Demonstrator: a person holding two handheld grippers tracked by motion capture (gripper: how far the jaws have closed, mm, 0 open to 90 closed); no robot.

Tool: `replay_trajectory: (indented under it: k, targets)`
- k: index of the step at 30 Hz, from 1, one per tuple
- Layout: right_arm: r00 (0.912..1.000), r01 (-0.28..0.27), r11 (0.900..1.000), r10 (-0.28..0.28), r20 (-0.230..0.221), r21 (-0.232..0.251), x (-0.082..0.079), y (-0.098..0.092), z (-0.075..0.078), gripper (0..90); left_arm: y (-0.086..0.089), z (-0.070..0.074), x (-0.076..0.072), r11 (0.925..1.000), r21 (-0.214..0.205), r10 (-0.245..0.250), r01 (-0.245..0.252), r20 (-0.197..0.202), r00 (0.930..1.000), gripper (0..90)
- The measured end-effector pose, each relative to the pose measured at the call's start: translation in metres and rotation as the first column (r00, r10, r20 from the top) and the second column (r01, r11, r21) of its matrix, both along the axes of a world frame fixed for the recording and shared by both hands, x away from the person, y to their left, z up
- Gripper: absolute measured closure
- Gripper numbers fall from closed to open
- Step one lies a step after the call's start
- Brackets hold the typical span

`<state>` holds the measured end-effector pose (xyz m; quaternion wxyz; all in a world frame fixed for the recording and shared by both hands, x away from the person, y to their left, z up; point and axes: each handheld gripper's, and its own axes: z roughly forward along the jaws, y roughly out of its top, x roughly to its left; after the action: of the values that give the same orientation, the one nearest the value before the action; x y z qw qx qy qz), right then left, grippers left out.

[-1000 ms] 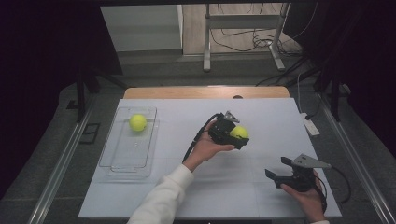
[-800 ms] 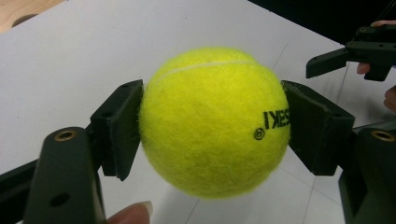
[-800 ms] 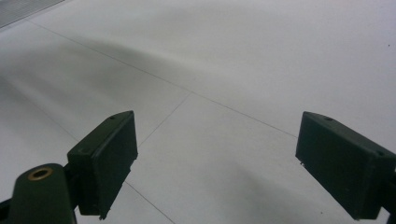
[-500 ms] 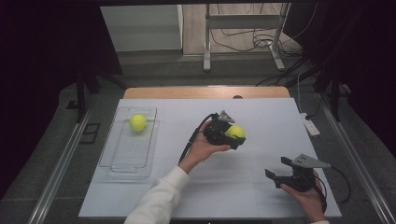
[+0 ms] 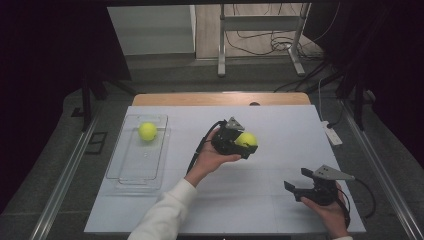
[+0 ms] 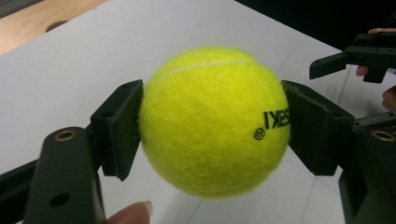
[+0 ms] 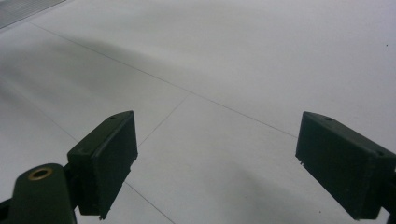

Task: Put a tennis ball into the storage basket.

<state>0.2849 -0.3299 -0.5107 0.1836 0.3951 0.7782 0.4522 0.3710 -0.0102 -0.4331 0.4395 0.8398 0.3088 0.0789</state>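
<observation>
A: What sits at the left of the tabletop [image 5: 260, 200]?
B: A clear tray [image 5: 125, 175] with one tennis ball [image 5: 147, 131] inside.
A: And in the middle?
B: The left hand-held gripper [image 5: 239, 144] clamps a second tennis ball [image 6: 215, 121] above the tabletop.
A: On the right?
B: The right hand-held gripper [image 5: 300, 186] hangs wide apart, holding nothing.

Left tongs [image 5: 245, 145] clamped, right tongs [image 5: 295, 184] spread wide apart
</observation>
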Motion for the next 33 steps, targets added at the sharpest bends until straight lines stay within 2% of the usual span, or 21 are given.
replay_trajectory:
  k: [33]
  targets:
    - [1.0,0.001,1.0,-0.001,0.001,-0.007,-0.001,0.001,0.0,13.4,0.034,0.012,-0.017,0.9982,-0.041,0.046,-0.044,0.05,0.9977,27.1]
